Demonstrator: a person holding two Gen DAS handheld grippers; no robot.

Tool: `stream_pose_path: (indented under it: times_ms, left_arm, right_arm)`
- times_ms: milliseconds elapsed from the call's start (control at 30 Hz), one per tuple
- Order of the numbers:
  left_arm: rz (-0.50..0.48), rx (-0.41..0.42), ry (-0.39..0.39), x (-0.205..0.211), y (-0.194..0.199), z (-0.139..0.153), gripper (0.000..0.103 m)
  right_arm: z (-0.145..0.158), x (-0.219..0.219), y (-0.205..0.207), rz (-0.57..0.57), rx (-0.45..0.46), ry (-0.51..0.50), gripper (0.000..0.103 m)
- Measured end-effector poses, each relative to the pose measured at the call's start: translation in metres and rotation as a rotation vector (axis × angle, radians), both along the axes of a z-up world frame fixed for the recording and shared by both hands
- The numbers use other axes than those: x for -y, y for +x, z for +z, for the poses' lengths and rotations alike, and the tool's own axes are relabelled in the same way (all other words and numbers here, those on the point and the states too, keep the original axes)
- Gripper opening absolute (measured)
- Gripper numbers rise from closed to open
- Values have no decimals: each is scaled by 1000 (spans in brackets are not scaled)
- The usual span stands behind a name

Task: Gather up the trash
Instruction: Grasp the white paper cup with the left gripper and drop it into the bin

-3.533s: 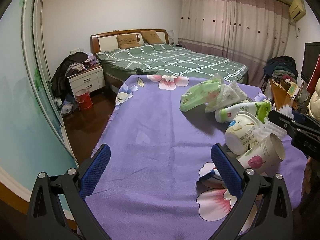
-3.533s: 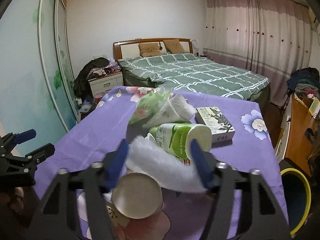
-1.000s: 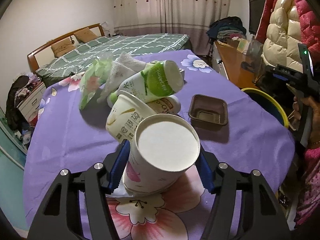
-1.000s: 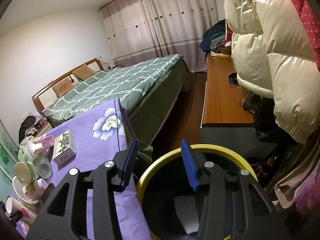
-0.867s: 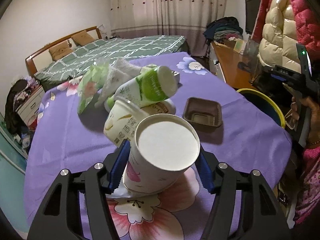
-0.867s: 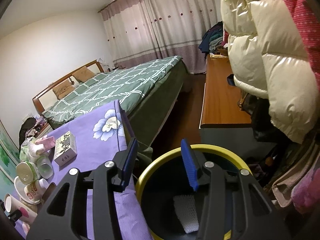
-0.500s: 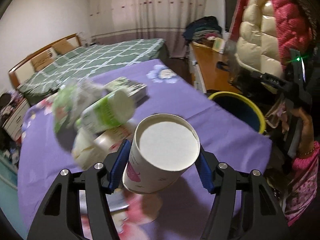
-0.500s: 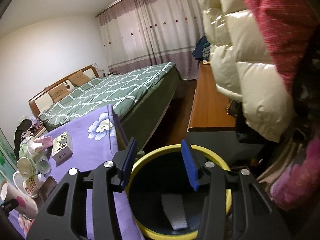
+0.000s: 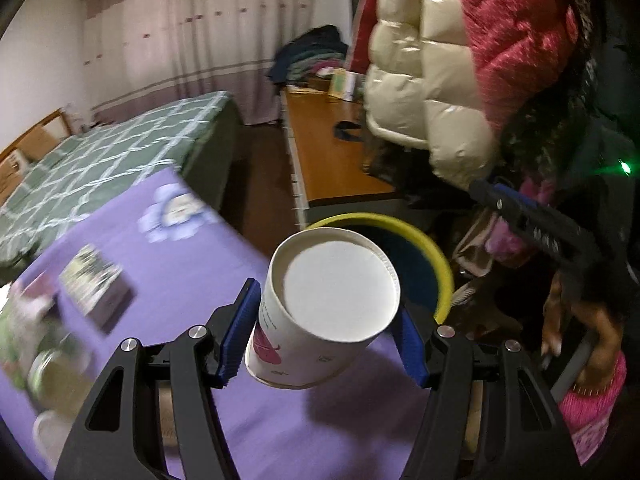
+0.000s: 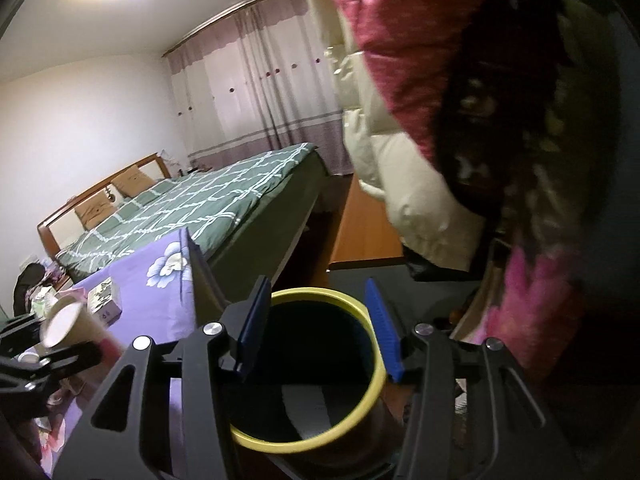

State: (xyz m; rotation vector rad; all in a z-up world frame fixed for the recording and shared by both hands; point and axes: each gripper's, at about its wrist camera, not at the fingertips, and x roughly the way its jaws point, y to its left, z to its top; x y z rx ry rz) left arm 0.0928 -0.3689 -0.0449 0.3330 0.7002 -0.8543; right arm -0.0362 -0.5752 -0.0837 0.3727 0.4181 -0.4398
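My left gripper (image 9: 326, 326) is shut on a white paper cup (image 9: 320, 312) with a pink print, held lying with its mouth towards the camera, above the purple tablecloth's edge. Just beyond it stands the yellow-rimmed bin (image 9: 436, 252). In the right wrist view the same cup (image 10: 66, 324) and left gripper (image 10: 44, 356) show at the far left. My right gripper (image 10: 316, 326) hangs over the bin (image 10: 362, 408) with nothing between its blue pads; its jaws are opening. The right gripper (image 9: 532, 220) also shows at the right of the left wrist view.
On the purple floral tablecloth (image 9: 192, 264) lie a small box (image 9: 96, 284) and blurred cups and bottles (image 9: 48, 360) at the left. A wooden desk (image 9: 332, 152), hanging padded jackets (image 9: 460, 60) and a green checked bed (image 10: 208, 200) surround the bin.
My left gripper has carried the cup off the pile and swung right towards the bin. The right gripper has drawn back over the bin, and its jaws stand a little wider.
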Motion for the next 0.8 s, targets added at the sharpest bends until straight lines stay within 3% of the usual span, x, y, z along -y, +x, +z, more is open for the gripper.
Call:
stream_pose_path:
  times_ms: [267,600,733,800]
  left_arm:
    - [-49,-16,32,77,16,-25,62]
    - [-58,-44,48,109,34,-50,64]
    - [-41,-44,29,102,36,-45,76]
    - [-33,-38,19,95,36,-38,76]
  right_arm:
    - [-10,14,-13,-40,-5,20,48]
    - [-19,17,-10,-40,-21,44,51]
    - [-19,15,-12,-35,-19,47,52]
    - [-19,13,-14,-33,-18,47,52]
